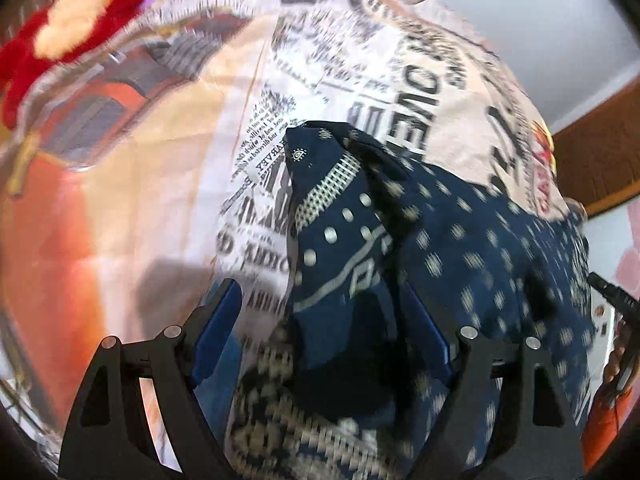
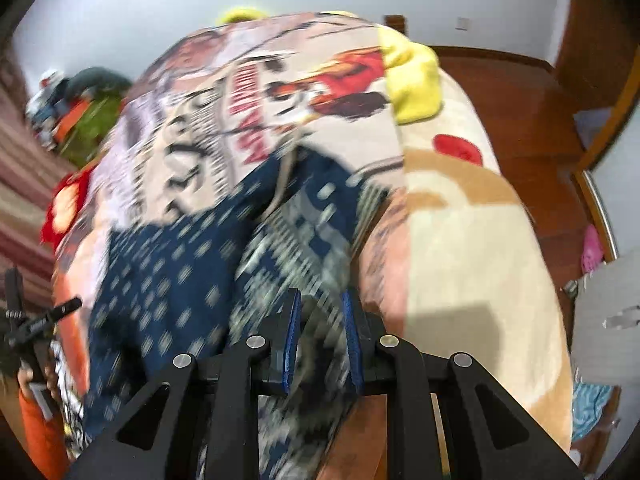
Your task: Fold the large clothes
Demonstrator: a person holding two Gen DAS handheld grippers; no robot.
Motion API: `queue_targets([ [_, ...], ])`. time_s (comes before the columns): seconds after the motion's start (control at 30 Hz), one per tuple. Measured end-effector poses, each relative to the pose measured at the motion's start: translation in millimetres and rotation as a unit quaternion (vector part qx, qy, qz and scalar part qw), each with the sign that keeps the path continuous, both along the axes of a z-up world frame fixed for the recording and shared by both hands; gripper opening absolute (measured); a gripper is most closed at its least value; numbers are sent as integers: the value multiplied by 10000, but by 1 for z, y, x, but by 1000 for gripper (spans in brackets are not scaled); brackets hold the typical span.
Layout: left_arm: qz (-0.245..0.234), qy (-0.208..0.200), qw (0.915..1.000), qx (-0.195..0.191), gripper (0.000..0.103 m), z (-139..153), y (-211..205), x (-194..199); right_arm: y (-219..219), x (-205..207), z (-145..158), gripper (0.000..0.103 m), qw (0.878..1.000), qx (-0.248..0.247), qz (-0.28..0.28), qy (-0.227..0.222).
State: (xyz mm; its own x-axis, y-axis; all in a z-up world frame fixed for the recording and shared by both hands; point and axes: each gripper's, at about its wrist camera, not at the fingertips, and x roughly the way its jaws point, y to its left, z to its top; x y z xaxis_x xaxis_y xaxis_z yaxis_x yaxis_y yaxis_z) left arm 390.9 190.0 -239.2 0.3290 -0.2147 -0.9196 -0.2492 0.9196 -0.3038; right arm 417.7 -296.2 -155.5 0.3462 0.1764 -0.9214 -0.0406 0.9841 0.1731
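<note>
Left gripper [image 1: 320,320] stood wide open, navy dotted garment [image 1: 460,240] bunched between its jaws. Right gripper [image 2: 322,340] nearly closed, pinching the garment's patterned edge on the printed bedspread [image 2: 460,240].

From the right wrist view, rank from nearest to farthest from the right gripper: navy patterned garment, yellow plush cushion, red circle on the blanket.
1. Navy patterned garment, between the right gripper jaws.
2. Red circle on the blanket, up right.
3. Yellow plush cushion, beyond it at the bed's far end.

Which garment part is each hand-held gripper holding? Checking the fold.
Right hand-held gripper: shut on the navy garment's checked border. Left hand-held gripper: jaws wide around its bunched fabric; grip unclear.
</note>
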Motion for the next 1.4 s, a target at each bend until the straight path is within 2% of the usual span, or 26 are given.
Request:
queue_targets([
  [0.13,131,237,9994,-212,81,-28,5,24,2,37,-22,17,9998,-122,-3,160],
  [0.2,74,296,9994,-181,81,-38,3,32,2,50,-36,17,9995,-121,71,300],
  [0.3,-66,221,9997,-91,81,-42,-2,39,1,50,-39,17,9993,-129,309,148],
  [0.43,-287,91,9995,120,81,-42,-14,49,4,40,-38,19,9971,-453,604,-95],
  [0.53,-299,5,9994,170,80,-43,-20,54,2,31,-35,37,9962,-658,515,-234],
  [0.57,-306,-38,9994,179,76,-43,-22,54,2,30,-34,53,9956,-768,458,-280],
  [0.6,-325,-82,9993,160,69,-44,-24,55,2,30,-34,75,9947,-896,402,-315],
  [0.63,-348,-108,9993,117,65,-44,-25,56,1,30,-35,82,9936,-1008,339,-380],
  [0.7,-363,-161,9992,71,46,-42,-30,59,0,32,-39,84,9939,-947,322,-469],
  [0.73,-369,-192,9991,63,42,-40,-32,59,-1,36,-41,84,9947,-890,300,-419],
  [0.9,-393,-305,9983,308,13,-28,-45,72,4,47,-26,78,9923,-835,294,-863],
  [0.97,-390,-328,9981,334,11,-24,-47,76,8,55,-22,75,9927,-661,412,-921],
  [1.03,-383,-380,9978,395,9,-21,-49,76,14,66,-29,72,9946,-416,615,-730],
  [1.1,-407,-486,9966,522,7,-16,-53,75,22,75,-42,62,9948,-582,630,-543],
  [1.13,-422,-575,9954,637,7,-10,-56,74,26,75,-44,60,9935,-729,645,-599],
  [1.17,-428,-702,9937,761,7,-3,-58,75,31,75,-45,48,9917,-849,695,-669],
  [1.2,-435,-800,9923,844,7,4,-61,75,35,75,-43,29,9901,-913,779,-729],
  [1.27,-414,-993,9893,982,6,19,-65,77,43,76,-39,15,9893,-821,952,-743],
  [1.4,-304,-1361,9833,1166,6,50,-60,81,61,81,-25,9,9826,-994,1169,-1041],
])
